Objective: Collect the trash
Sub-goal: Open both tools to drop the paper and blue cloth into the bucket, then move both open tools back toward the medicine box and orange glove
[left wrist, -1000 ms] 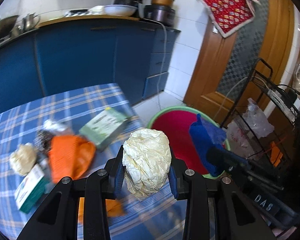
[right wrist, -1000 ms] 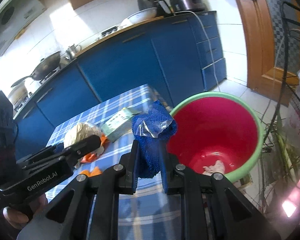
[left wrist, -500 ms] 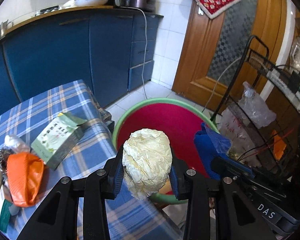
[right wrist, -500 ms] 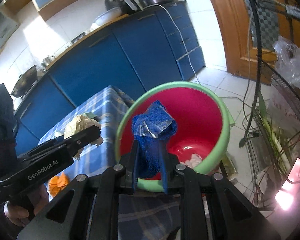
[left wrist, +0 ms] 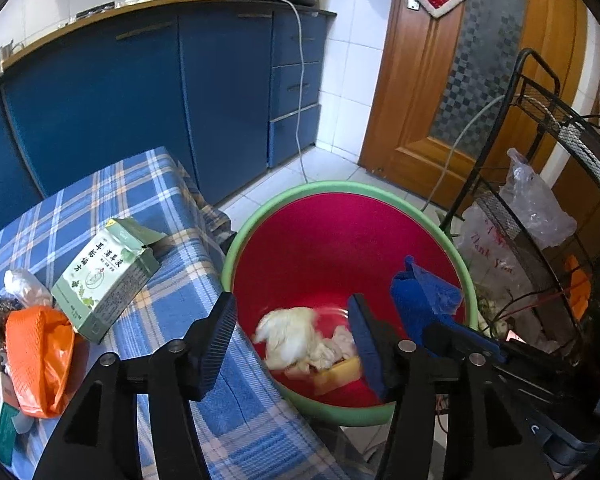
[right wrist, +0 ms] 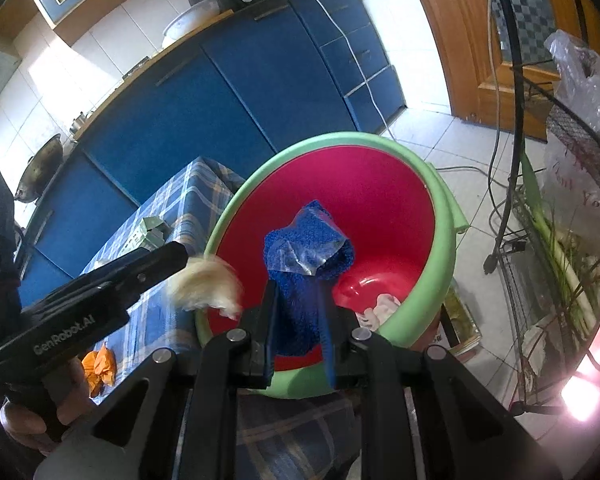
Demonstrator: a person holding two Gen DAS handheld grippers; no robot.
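Note:
A red bin with a green rim (left wrist: 342,190) (right wrist: 446,216) stands on the floor beside the blue checked table (left wrist: 148,184). My left gripper (left wrist: 294,340) is open over the bin. The cream crumpled paper ball (left wrist: 288,338) (right wrist: 206,284) is blurred, falling free below its jaws, with white scraps and a yellow piece at the bin's bottom. My right gripper (right wrist: 298,320) is shut on a blue cloth (right wrist: 306,248) (left wrist: 424,300) above the bin's mouth. A green box (left wrist: 106,276), an orange bag (left wrist: 40,356) and other trash lie on the table.
Blue kitchen cabinets (left wrist: 140,100) stand behind the table. A wooden door (left wrist: 452,80) is at the back right. A black wire rack (left wrist: 548,160) with plastic bags stands right of the bin. A cable (left wrist: 300,100) hangs down the cabinets.
My left gripper opened and let go of the cream paper ball, which drops into the bin. Both grippers moved further over the bin. The right gripper still holds the blue cloth.

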